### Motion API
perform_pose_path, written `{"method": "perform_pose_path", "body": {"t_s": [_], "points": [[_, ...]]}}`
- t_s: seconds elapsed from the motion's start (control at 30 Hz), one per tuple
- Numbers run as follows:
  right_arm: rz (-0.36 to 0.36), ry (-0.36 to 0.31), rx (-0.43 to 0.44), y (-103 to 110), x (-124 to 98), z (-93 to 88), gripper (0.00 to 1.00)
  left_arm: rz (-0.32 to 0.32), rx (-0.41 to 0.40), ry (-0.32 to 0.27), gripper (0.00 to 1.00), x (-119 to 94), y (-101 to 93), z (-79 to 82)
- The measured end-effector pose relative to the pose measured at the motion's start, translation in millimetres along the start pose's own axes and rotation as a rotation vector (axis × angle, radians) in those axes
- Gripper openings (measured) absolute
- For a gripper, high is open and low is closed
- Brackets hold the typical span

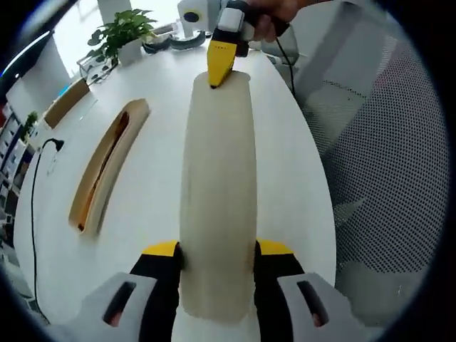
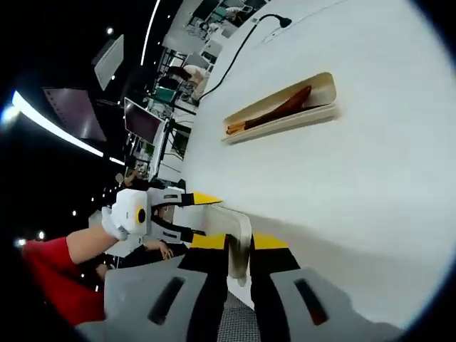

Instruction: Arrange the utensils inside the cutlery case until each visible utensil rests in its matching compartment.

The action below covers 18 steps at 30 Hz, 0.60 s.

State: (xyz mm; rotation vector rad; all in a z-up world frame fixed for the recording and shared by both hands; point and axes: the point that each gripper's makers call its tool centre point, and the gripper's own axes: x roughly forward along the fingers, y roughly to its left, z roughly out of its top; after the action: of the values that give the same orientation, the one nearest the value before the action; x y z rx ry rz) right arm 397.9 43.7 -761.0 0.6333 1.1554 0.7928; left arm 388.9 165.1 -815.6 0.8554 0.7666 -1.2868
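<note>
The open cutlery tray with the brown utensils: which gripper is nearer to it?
Left, though only slightly. Both grippers, left and right, clamp the lid's ends; the tray lies on the left gripper's side, untouched.

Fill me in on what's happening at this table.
A person is holding a long, pale cream lid of a cutlery case between two hand-held grippers. The left gripper clamps one end and the right gripper pinches the far end. Beside it on the white round table lies the open cream case tray, with a dark brown wooden utensil resting inside. A potted green plant stands at the table's far edge.
</note>
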Motion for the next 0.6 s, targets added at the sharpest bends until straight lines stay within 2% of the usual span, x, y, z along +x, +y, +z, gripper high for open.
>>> {"method": "perform_pose_path", "body": {"t_s": [0.1, 0.3, 0.6], "points": [[0.001, -0.003, -0.026, 5, -2, 0.3, 0.08, -0.017, -0.013, -0.002, 0.41, -9, -1.4, 0.2], [-0.029, -0.009, -0.016, 7, -3, 8.4, 0.1, -0.027, -0.03, -0.007, 0.41, -22, 6.8, 6.2], [-0.099, -0.005, -0.107, 18, -14, 17.6, 0.13, -0.046, -0.01, -0.009, 0.41, -38, 23.0, 18.9]]}}
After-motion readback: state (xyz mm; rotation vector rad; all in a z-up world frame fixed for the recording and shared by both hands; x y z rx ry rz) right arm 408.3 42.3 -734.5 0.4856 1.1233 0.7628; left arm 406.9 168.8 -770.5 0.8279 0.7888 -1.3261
